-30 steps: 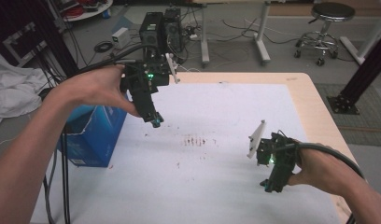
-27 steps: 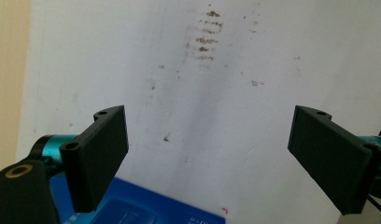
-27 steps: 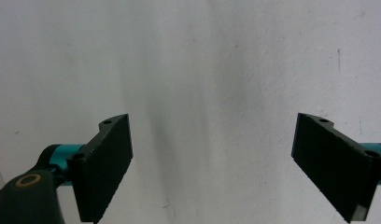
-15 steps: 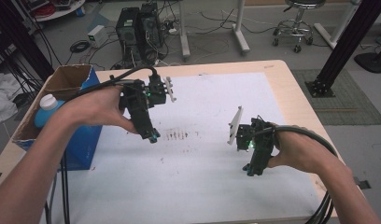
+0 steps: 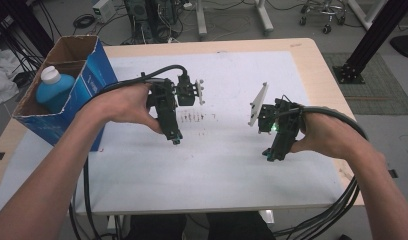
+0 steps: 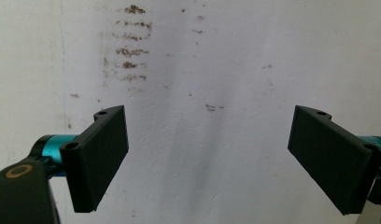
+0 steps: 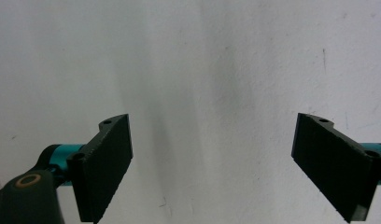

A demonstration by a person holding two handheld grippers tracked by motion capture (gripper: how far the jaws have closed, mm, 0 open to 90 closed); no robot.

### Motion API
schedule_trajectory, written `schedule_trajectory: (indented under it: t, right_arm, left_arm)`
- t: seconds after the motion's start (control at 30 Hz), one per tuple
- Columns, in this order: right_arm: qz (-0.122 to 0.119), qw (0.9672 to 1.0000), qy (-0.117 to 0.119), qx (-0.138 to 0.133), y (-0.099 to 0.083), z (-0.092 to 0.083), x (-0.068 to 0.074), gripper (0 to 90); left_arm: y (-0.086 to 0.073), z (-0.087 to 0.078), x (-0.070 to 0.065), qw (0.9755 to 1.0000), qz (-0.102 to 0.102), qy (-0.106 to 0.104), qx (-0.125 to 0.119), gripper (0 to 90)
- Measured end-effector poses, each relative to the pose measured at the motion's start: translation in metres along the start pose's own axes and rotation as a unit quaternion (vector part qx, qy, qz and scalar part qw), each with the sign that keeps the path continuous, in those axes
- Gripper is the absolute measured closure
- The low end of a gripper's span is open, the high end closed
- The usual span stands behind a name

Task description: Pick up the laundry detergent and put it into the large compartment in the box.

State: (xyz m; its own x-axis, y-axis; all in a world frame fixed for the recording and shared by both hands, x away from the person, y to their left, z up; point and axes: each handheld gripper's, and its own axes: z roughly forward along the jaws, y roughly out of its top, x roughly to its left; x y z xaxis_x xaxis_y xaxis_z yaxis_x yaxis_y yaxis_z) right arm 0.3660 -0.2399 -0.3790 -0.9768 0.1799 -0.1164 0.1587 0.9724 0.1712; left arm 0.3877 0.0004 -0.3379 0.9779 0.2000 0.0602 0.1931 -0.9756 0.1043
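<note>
A person's two hands hold black grippers over a white sheet [image 5: 227, 165] that covers the table. The left gripper [image 5: 175, 139] points down at the sheet just below a patch of brown stains [image 5: 194, 118]. In the left gripper view its jaws stand wide apart, the gripper [image 6: 216, 163] is open and holds nothing, and the stains [image 6: 128, 51] lie ahead at upper left. The right gripper [image 5: 270, 156] hovers over the right half of the sheet. In the right gripper view that gripper [image 7: 226, 165] is open too, with bare white sheet between its jaws.
An open blue cardboard box [image 5: 94, 70] stands at the table's left edge with a blue bottle with a white cap [image 5: 54, 89] inside. Cables trail from both grippers. The wooden table edge [image 5: 322, 55] borders the sheet; a stool and equipment stand on the floor behind.
The camera's framing has shifted, so the table shows larger and lower. Both grippers have come closer together over the sheet's middle. Both stay empty.
</note>
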Motion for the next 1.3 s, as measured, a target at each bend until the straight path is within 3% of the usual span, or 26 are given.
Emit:
schedule_trajectory:
  t: [0.43, 1.03, 1.3]
  right_arm:
    - [0.007, 0.9999, -0.007, 0.003, -0.002, -0.001, 0.0, 11.5]
    - [-0.005, 1.0, -0.007, 0.002, 0.007, 0.002, -0.002, 11.6]
    - [-0.007, 1.0, -0.007, -0.002, 0.012, 0.001, -0.003, 11.6]
  left_arm:
    - [0.001, 0.006, 0.003, 1.0, 0.002, -0.002, 0.003, 12.3]
    - [-0.005, -0.002, 0.002, 0.9999, -0.003, -0.004, -0.015, 12.3]
    - [-0.005, -0.002, 0.003, 1.0, 0.001, -0.003, -0.009, 12.3]
